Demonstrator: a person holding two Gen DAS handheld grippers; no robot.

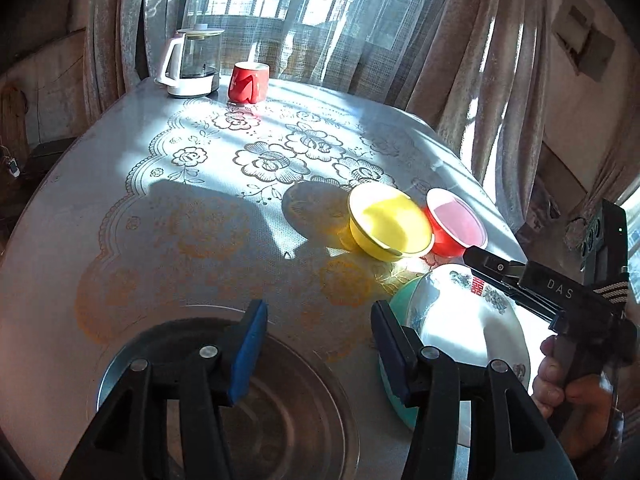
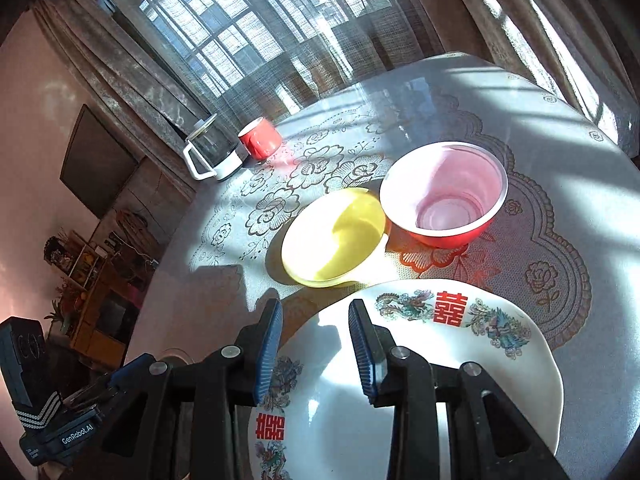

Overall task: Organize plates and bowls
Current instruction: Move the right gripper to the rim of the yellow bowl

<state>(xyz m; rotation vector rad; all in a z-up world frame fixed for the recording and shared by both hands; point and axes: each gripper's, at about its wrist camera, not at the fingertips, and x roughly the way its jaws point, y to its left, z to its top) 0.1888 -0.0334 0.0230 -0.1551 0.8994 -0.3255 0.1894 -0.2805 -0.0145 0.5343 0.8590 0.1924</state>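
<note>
The left gripper [image 1: 320,340] hangs with jaws spread over a metal plate [image 1: 120,364] at lower left. The right gripper [image 2: 316,344], jaws parted and gripping nothing, hovers over the white patterned plate [image 2: 460,360] at lower centre, below the yellow bowl [image 2: 332,236] and red bowl [image 2: 444,196].

L gripper [image 1: 320,334]: jaws apart, blue pads facing each other w/ a clear gap, nothing between them; black finger arms run in from the bottom edge of its own view, pointing fwd and down. In the R wrist view its body shows at lower left.

R gripper [image 2: 316,344]: jaws partly apart, narrower gap than L, blue ribbed pads w/ nothing pressed between them; also angled fwd and down. In the L wrist view it comes in from the right, fingers pointing up-left, and a hand [image 1: 568,388] wraps its black grip, fingers curled round the handle. Rest of that arm is out of frame. The two grippers sit near each other, side by side, not touching.
</note>
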